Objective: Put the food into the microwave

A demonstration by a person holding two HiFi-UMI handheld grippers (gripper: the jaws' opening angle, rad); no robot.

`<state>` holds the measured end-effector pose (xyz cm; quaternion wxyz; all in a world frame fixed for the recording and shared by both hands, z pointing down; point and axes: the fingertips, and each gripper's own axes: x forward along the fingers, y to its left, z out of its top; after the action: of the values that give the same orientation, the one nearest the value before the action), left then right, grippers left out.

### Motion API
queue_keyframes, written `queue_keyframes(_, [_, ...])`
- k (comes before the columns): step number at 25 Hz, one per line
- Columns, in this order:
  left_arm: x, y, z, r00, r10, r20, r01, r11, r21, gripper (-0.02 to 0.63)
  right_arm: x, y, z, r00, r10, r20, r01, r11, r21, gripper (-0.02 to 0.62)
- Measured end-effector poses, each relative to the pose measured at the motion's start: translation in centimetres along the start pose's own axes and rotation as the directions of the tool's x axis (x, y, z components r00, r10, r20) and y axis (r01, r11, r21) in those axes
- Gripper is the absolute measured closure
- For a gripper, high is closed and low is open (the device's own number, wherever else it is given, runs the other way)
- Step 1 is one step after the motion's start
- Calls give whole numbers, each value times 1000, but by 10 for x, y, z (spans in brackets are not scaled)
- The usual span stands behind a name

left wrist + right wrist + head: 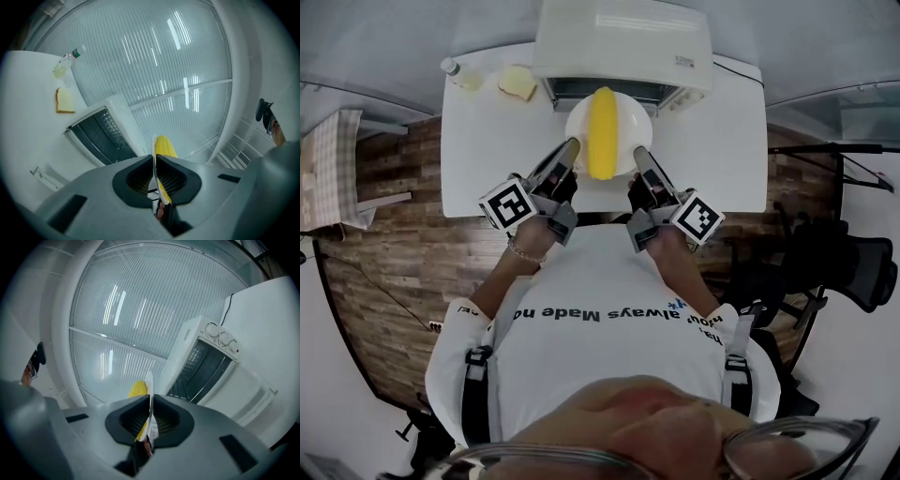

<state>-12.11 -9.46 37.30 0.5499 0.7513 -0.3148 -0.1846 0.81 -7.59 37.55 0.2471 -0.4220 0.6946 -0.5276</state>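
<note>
1. The person [600,347], in a white printed shirt, fills the lower half of the head view, with both forearms reaching up the frame.
2. The left gripper [572,145] has its jaws pinched on the left rim of a white plate [630,127]; the left gripper view shows the thin rim clamped between the dark pads [140,176].
3. The right gripper [639,152] has its jaws closed the same way on the plate's right rim, which stands edge-on in the right gripper view.
4. The food [602,131], long and yellow like a corn cob, lies along the middle of the plate.
5. The plate sits just in front of the microwave [619,37] at top centre, whose door [248,390] hangs open.
6. On the white counter [712,150], at upper left, are a bottle [461,75] and a bread slice [517,84].
</note>
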Motion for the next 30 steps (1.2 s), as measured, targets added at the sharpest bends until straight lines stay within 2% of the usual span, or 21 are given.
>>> queue_keyframes(8, [7, -2, -3, 1000, 5, 3, -5, 1000, -6, 586, -1, -2, 8, 1000, -1, -3, 1, 1000, 0, 571])
queue_keyframes(22, [61, -23, -33, 1000, 16, 22, -16, 1000, -24, 586, -24, -18, 67, 1000, 11, -22, -11, 1000, 2, 571])
queue_keyframes(30, [68, -20, -39, 999, 35, 16, -35, 999, -34, 586, -26, -26, 73, 999, 6, -33, -6, 1000, 7, 571])
